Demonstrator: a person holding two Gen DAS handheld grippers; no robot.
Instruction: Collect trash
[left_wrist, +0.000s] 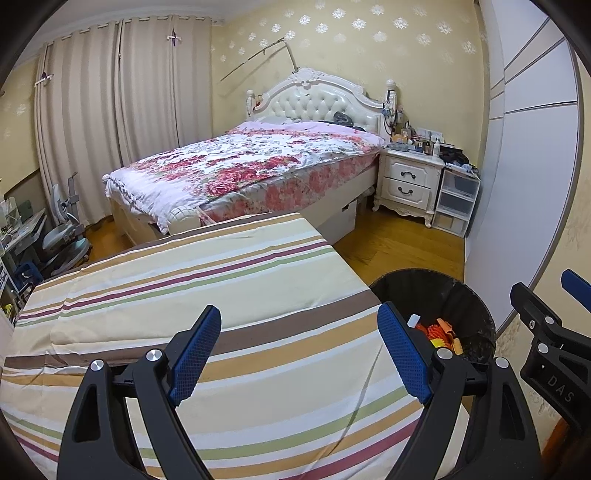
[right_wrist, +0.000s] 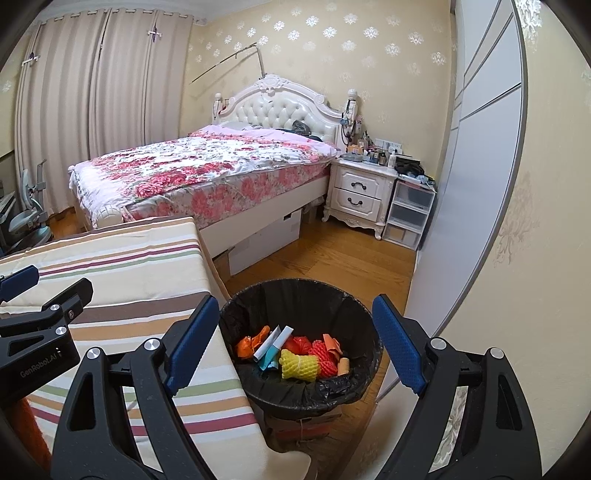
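Note:
A black-lined trash bin stands on the floor beside the striped table. Inside it lie trash pieces: a yellow foam net, red netting, orange scraps and white paper strips. My right gripper hovers open above the bin, nothing between its blue pads. My left gripper stands open over the striped tablecloth, empty. The bin shows at the right of the left wrist view, with the right gripper's body beside it.
A bed with a floral quilt fills the middle of the room. A white nightstand and plastic drawers stand by a white wardrobe. Curtains and a chair are at the left. Wooden floor lies between.

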